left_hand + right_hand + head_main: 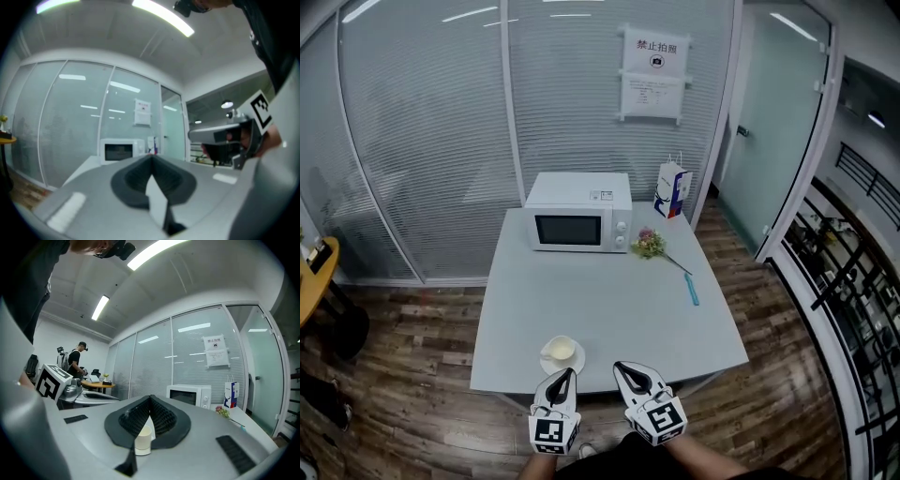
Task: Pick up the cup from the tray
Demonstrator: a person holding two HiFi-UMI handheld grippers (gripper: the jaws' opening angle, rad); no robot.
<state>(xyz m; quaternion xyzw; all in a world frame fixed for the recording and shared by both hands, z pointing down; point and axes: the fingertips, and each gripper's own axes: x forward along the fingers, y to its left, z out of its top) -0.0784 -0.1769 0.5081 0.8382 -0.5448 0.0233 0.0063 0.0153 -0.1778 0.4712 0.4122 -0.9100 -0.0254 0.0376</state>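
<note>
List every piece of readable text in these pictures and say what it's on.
"禁止拍照": top sheet of the sign on the glass wall.
Lower sheet of that sign: print too small to read.
Microwave sticker: too small to read.
Paper bag: print blurred, unreadable.

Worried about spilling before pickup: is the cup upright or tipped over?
Upright: the cup stands on the tray, open mouth facing up; the right gripper view shows its walls vertical.
</note>
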